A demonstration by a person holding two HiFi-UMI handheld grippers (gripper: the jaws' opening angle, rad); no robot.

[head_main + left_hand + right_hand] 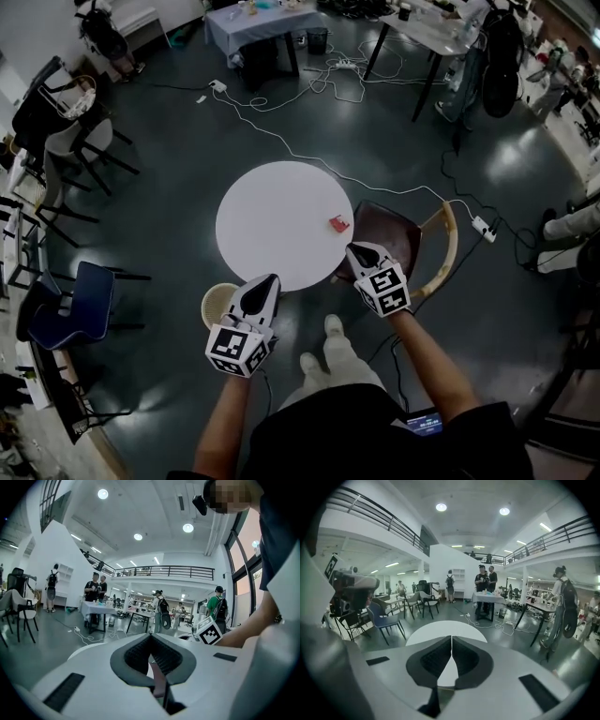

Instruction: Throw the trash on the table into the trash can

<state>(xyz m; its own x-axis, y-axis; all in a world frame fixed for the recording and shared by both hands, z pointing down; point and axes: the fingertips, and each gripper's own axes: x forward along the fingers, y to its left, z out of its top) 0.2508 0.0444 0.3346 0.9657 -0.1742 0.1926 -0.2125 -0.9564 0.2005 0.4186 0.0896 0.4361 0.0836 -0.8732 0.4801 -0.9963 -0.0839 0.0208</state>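
Observation:
A small red piece of trash (pixel 338 223) lies on the right side of the round white table (pixel 272 216). A beige round trash can (pixel 217 299) stands on the floor at the table's near left edge, partly hidden behind my left gripper (pixel 272 279). That gripper hovers above the table's near rim, its jaws together and empty (pixel 151 635). My right gripper (pixel 355 247) hangs just right of the table, near the trash but apart from it. It is shut with nothing between its jaws (pixel 451 637), and the table (pixel 445 629) shows beyond its tips.
A brown wooden chair (pixel 401 240) stands against the table's right side. A blue chair (pixel 80 302) and black chairs are at the left. A white cable (pixel 375 183) runs across the floor to a power strip (pixel 485 228). Tables and several people (pixel 485 581) fill the back.

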